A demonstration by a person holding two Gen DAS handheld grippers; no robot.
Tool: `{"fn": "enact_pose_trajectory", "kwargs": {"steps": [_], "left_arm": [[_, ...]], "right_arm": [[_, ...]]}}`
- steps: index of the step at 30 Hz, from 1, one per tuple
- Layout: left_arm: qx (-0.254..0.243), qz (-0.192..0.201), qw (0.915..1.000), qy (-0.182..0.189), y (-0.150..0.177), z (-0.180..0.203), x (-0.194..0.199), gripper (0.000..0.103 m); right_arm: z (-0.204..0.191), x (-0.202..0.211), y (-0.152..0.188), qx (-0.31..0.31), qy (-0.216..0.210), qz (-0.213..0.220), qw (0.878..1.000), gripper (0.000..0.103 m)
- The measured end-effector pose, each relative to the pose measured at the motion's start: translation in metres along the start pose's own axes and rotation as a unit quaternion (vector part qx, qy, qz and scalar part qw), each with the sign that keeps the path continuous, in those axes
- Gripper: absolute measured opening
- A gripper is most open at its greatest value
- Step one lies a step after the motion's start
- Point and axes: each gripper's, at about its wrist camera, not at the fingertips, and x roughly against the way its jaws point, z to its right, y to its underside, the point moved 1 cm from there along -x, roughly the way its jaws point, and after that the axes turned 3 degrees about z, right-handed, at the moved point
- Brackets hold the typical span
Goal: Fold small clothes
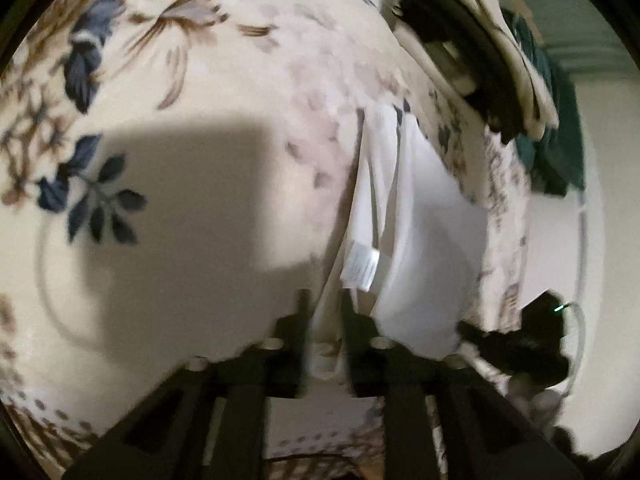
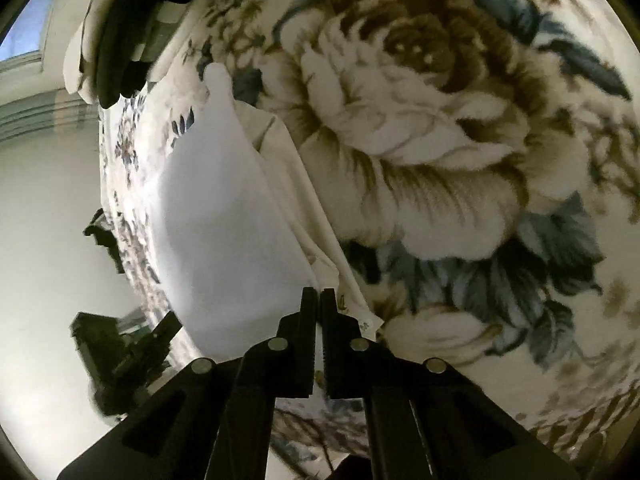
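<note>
Left claw (image 1: 324,320): two black fingers a little apart, a strip of the white garment (image 1: 420,216) running between them; whether the pads press on it cannot be told. The claw points steeply down at the floral blanket (image 1: 224,92).

Right claw (image 2: 319,312): fingers nearly together, clamped on a thin edge of the white garment (image 2: 224,208) at the tips. It too points steeply down.

White garment: small, pale, partly folded, lying on the blanket close to the blanket's edge, where the surface drops away to a pale floor. Hem bands run lengthwise along the side away from that edge.

Left wrist view only: a white sewn-in label (image 1: 362,266) on the garment just ahead of the fingertips; a broad dark shadow (image 1: 180,208) on the blanket to the left of the garment; a dark green cloth (image 1: 560,136) past the blanket's edge; a thin cable (image 1: 584,240) on the floor; the other black claw (image 1: 520,340) low at the right, blurred.

Right wrist view only: a large brown and cream rose print (image 2: 408,92) with blue-grey leaves, filling the blanket to the right of the garment; the other claw (image 2: 124,356) low at the left, over the floor.

Both views: a stack of cream and black clothes (image 1: 472,40) at the far edge of the blanket (image 2: 120,40).
</note>
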Motion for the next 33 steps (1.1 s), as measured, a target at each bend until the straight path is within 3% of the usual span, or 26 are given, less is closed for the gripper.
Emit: {"fn": "enact_pose_trajectory", "kwargs": {"steps": [2, 3, 4, 7, 11, 14, 15, 16, 17, 18, 25, 33], "left_arm": [[0.012, 0.004, 0.9982, 0.059, -0.007, -0.004, -0.006, 0.074], [0.018, 0.007, 0.9969, 0.077, -0.01, -0.005, -0.011, 0.074], [0.027, -0.001, 0.9935, 0.111, -0.015, -0.006, -0.023, 0.074], [0.036, -0.027, 0.9873, 0.152, -0.023, -0.004, -0.052, 0.074], [0.0, -0.049, 0.9864, 0.157, -0.026, 0.018, -0.082, 0.074], [-0.024, -0.036, 0.9887, 0.144, -0.025, 0.033, -0.085, 0.071], [-0.03, -0.031, 0.989, 0.141, -0.024, 0.036, -0.084, 0.069], [-0.035, -0.027, 0.9895, 0.138, -0.023, 0.038, -0.083, 0.05], [-0.038, -0.025, 0.9912, 0.124, -0.022, 0.039, -0.082, 0.024], [-0.039, -0.027, 0.9915, 0.122, -0.021, 0.039, -0.081, 0.02], [-0.05, -0.016, 0.9924, 0.111, -0.025, 0.061, -0.054, 0.016], [-0.09, 0.004, 0.9879, 0.126, -0.059, 0.137, 0.006, 0.015]], "right_arm": [[0.004, -0.001, -0.006, -0.003, -0.025, -0.012, 1.0, 0.054], [0.007, -0.003, -0.009, -0.003, -0.042, -0.015, 0.999, 0.078], [0.009, -0.004, -0.011, -0.001, -0.061, -0.014, 0.998, 0.079], [0.02, -0.029, -0.025, -0.004, -0.104, -0.048, 0.993, 0.079], [0.021, -0.052, -0.036, -0.001, -0.157, -0.072, 0.985, 0.08], [0.006, -0.06, -0.038, 0.026, -0.174, -0.079, 0.981, 0.075], [0.002, -0.063, -0.037, 0.031, -0.175, -0.08, 0.981, 0.051], [-0.004, -0.066, -0.037, 0.035, -0.177, -0.082, 0.98, 0.024], [-0.006, -0.068, -0.036, 0.03, -0.181, -0.082, 0.98, 0.021], [-0.009, -0.066, -0.036, 0.029, -0.177, -0.074, 0.981, 0.017], [-0.041, -0.038, -0.025, 0.056, -0.174, -0.053, 0.982, 0.014], [-0.106, 0.031, -0.036, 0.085, -0.181, -0.026, 0.979, 0.013]]}}
